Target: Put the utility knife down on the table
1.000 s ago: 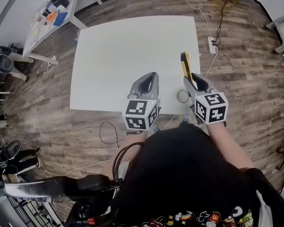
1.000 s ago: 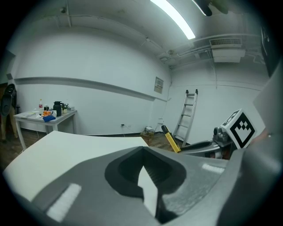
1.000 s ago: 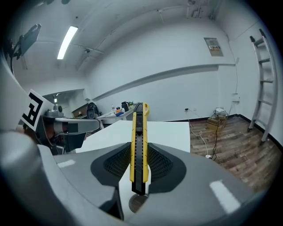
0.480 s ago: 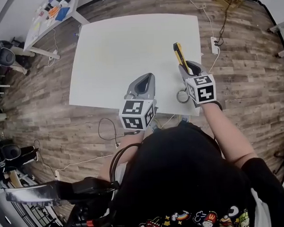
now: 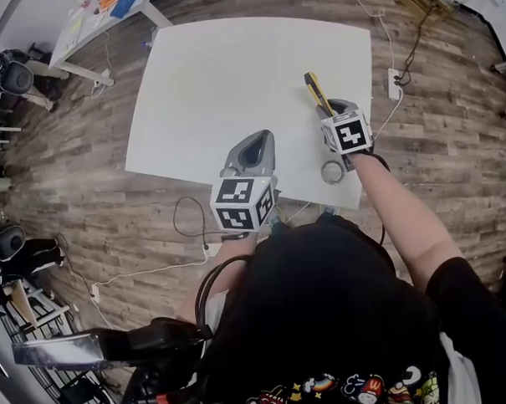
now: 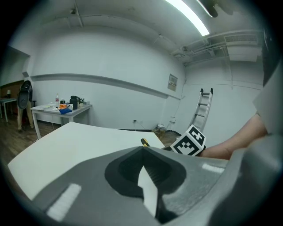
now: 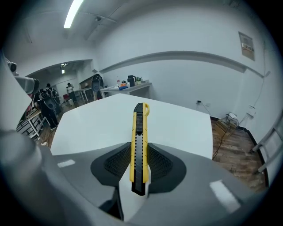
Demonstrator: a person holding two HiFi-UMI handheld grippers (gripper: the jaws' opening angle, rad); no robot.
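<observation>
Yellow utility knife [image 7: 139, 132] is pinched in my right gripper [image 5: 333, 111] over the white table [image 5: 230, 64], right side, not released yet. Left gripper [image 6: 143, 152] pressed together, empty. Remaining: lower, let go.

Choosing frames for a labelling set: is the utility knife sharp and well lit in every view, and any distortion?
Right gripper view: utility knife sharp, evenly lit in the right gripper; fisheye bends the walls. Head view: knife small but clear, floorboards curve. Left gripper view: only its yellow tip shows; ceiling light glares.
</observation>
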